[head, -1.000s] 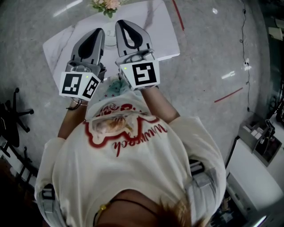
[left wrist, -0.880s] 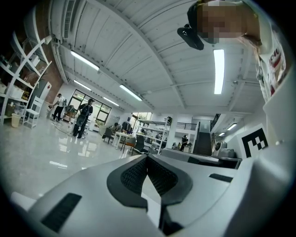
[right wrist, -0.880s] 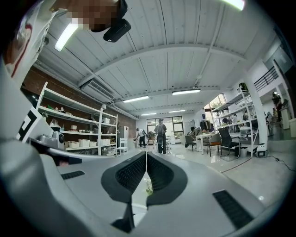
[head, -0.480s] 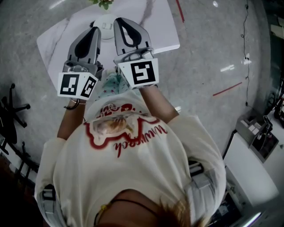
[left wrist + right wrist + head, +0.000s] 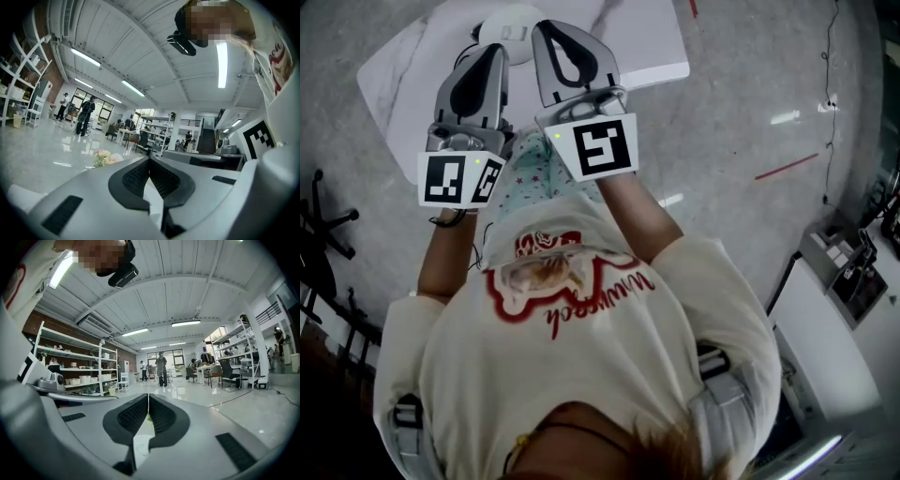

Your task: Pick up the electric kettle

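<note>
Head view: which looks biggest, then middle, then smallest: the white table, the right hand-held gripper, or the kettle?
1. white table
2. right hand-held gripper, though it is much nearer the camera, which makes it look bigger
3. kettle, smallest, and only partly in sight

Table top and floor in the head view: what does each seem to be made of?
The table top looks like white marble or a marble-print slab: it is smooth and pale, with thin grey veins. Which of the two it is cannot be told. The floor looks like polished grey stone or sealed concrete: it is speckled grey, and its glossy finish mirrors the ceiling lights.
</note>
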Motion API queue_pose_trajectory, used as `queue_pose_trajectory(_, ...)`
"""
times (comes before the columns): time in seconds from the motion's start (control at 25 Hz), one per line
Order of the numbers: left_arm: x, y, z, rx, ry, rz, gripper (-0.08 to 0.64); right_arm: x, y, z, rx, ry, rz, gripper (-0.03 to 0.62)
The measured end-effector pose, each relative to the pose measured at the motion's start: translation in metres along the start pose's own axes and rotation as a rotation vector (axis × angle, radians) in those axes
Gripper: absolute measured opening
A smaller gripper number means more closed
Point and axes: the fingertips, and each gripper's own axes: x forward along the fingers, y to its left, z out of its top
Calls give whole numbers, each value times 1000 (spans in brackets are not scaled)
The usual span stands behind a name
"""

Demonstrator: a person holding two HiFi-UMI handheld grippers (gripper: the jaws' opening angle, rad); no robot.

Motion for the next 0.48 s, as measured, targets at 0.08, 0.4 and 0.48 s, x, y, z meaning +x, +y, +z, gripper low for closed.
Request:
queue_pose_trajectory(0.08,2,4,-9,-2,5,8,-2,1,-2,-11,1,12,0,15)
queue_pose_trajectory(0.4,2,9,-49,0,40,15,-2,4,-4,-51,15,44,3,15)
queue_pose_trajectory(0.48,1,8,-58,-1,50,17,-2,2,-5,-60,30,53,-2,15)
